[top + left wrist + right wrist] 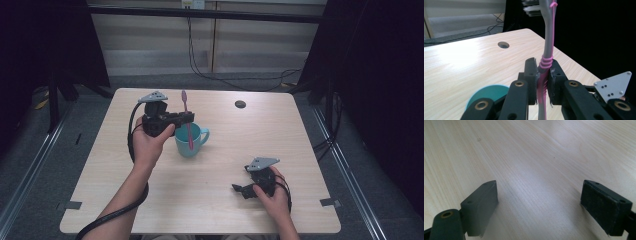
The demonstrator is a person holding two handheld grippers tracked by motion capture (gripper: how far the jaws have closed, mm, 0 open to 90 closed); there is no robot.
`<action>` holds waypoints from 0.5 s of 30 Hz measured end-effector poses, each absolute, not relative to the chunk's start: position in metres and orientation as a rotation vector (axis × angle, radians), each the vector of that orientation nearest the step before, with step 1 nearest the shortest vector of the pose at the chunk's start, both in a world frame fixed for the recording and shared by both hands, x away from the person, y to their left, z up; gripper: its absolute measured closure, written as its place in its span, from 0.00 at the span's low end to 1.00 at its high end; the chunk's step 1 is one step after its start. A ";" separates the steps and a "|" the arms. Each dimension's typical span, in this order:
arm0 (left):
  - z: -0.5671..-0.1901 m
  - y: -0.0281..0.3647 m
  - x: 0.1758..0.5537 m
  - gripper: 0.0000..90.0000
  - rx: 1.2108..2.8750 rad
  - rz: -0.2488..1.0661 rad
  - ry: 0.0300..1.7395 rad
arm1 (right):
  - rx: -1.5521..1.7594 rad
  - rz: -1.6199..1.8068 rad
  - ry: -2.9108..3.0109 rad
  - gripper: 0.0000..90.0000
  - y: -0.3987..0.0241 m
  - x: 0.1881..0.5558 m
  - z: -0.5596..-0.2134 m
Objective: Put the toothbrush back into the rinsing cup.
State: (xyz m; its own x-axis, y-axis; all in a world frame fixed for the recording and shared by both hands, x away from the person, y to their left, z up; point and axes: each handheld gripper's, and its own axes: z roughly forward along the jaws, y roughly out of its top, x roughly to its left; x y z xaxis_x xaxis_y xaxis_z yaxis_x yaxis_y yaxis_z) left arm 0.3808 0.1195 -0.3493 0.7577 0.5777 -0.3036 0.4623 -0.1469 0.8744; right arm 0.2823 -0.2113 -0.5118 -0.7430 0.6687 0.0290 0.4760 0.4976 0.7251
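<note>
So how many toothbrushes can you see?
1. The pink toothbrush stands upright with its lower end in the teal mug, clamped in the left gripper. Whether more sit inside the mug cannot be told.

The left gripper (543,82) clamps an upright pink-and-grey toothbrush (548,50), with a teal mug (489,93) at eight o'clock on the wooden table (469,65).

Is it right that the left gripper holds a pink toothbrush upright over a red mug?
Not quite: the mug is teal, not red, as the high view shows. The left gripper does hold the pink toothbrush upright over it.
</note>
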 end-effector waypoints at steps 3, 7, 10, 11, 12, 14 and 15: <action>-0.348 0.118 0.383 0.89 1.788 0.131 0.813 | 0.973 1.085 2.488 0.15 -0.211 0.282 -0.512; -0.348 0.117 0.386 0.89 1.782 0.133 0.821 | 0.971 1.085 2.487 0.15 -0.211 0.282 -0.512; -0.346 0.115 0.389 0.89 1.786 0.143 0.824 | 0.970 1.084 2.488 0.15 -0.211 0.282 -0.512; -0.345 0.116 0.390 0.89 1.783 0.141 0.826 | 0.972 1.085 2.487 0.15 -0.211 0.282 -0.512; -0.344 0.115 0.391 0.89 1.786 0.149 0.823 | 0.971 1.085 2.487 0.15 -0.211 0.282 -0.512; -0.343 0.114 0.393 0.89 1.784 0.152 0.826 | 0.971 1.085 2.487 0.15 -0.211 0.282 -0.512; -0.342 0.115 0.394 0.89 1.789 0.153 0.826 | 0.971 1.085 2.487 0.15 -0.211 0.282 -0.512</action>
State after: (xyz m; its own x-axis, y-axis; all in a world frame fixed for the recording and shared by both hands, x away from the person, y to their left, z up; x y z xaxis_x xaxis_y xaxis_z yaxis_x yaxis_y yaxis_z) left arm 0.3938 0.1146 -0.3417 0.7480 0.5989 -0.2861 0.4562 -0.1507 0.8770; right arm 0.2824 -0.2112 -0.5118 -0.7432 0.6685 0.0278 0.4751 0.4980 0.7254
